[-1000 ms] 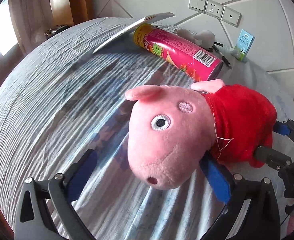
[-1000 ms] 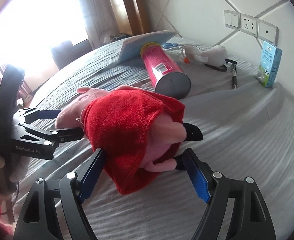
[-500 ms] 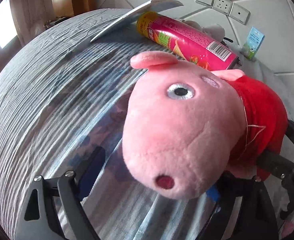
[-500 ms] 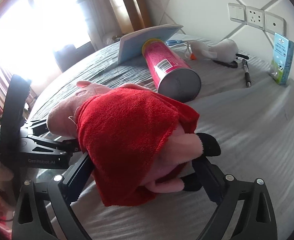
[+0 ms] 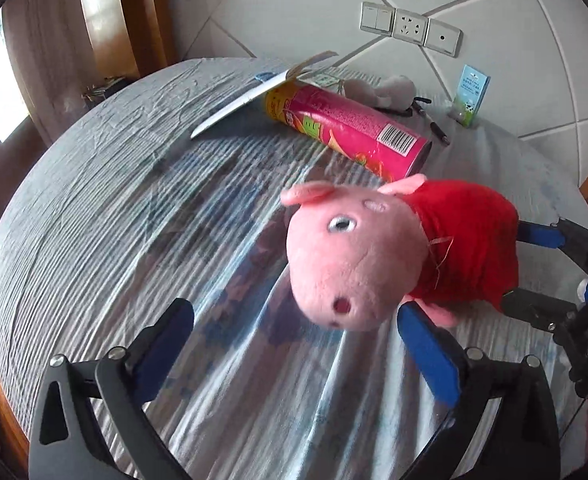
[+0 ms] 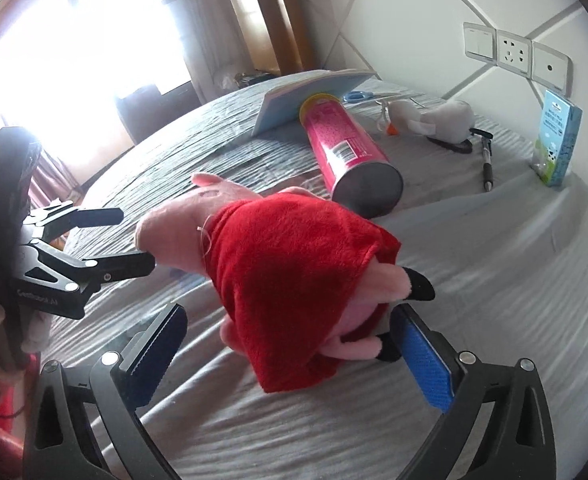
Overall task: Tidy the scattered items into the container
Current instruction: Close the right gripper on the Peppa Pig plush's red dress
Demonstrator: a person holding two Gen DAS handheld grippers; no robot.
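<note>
A pink pig plush in a red dress (image 5: 374, 252) lies on the grey bedspread (image 5: 133, 208). My left gripper (image 5: 294, 328) is open, its fingers just in front of the pig's snout, not touching it. In the right wrist view the plush (image 6: 294, 264) shows from behind, and my right gripper (image 6: 289, 336) is open with the dress hem and feet between its fingers. The left gripper (image 6: 129, 236) shows there beside the pig's head. No container is in view.
A pink snack tube (image 5: 350, 132) lies behind the plush with a white book (image 5: 253, 100) leaning on it. A grey plush (image 6: 434, 116), a pen (image 6: 486, 164), blue scissors (image 6: 358, 96) and a milk carton (image 6: 556, 138) lie near the wall.
Both grippers have pulled back from the plush, which looks smaller and farther away. The plush's head, raised close to the left camera half a second ago, is lower again.
</note>
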